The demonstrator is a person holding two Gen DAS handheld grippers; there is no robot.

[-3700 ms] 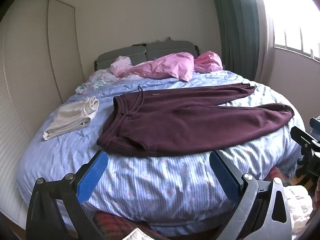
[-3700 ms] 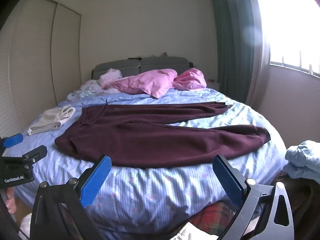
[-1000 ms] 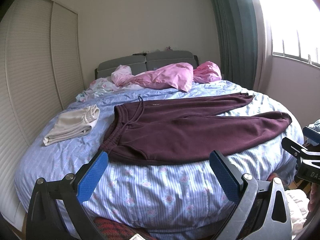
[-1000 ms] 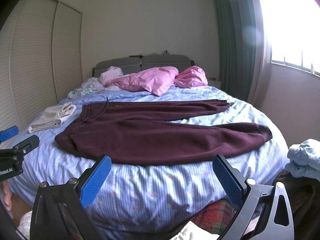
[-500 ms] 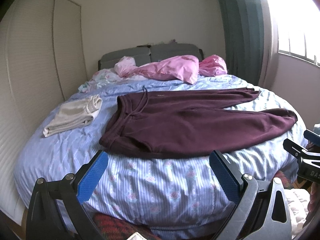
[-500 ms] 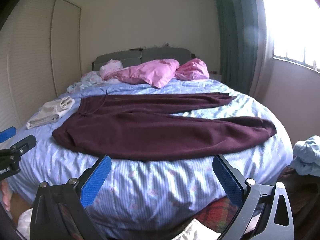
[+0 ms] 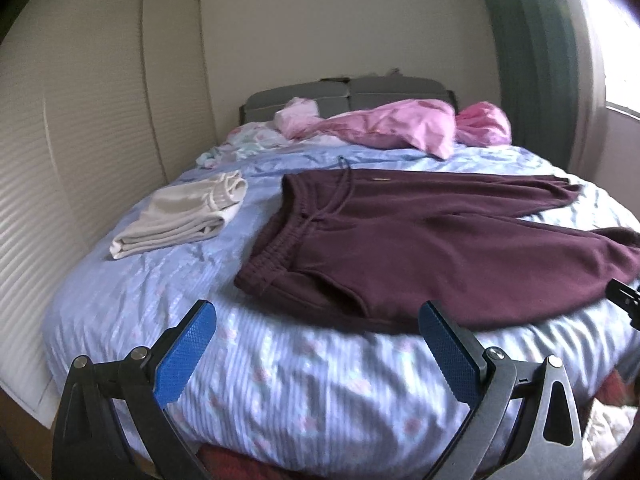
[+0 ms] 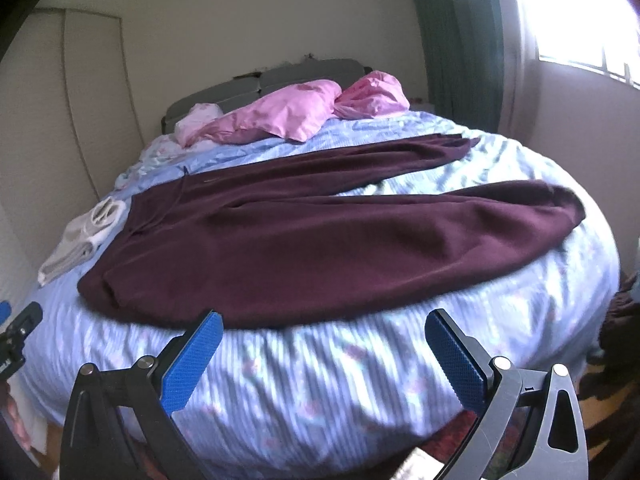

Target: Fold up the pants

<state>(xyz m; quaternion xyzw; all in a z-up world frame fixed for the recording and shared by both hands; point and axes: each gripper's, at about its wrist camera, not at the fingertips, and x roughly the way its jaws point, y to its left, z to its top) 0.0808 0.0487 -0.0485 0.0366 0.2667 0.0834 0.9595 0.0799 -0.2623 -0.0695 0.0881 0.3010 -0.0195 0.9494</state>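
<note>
Hovering at the foot of the bed (image 7: 280, 392), the left claw (image 7: 316, 332) and right claw (image 8: 322, 340) both gape wide, holding nothing. The pants (image 8: 320, 240) lie flat across the bed, legs splayed. I'd pinch the near waistband corner and near cuff together, then lift evenly.

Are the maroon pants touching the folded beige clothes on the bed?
Apart. The left wrist view shows a strip of blue bedsheet between the maroon pants at the waistband and the folded beige clothes.
</note>
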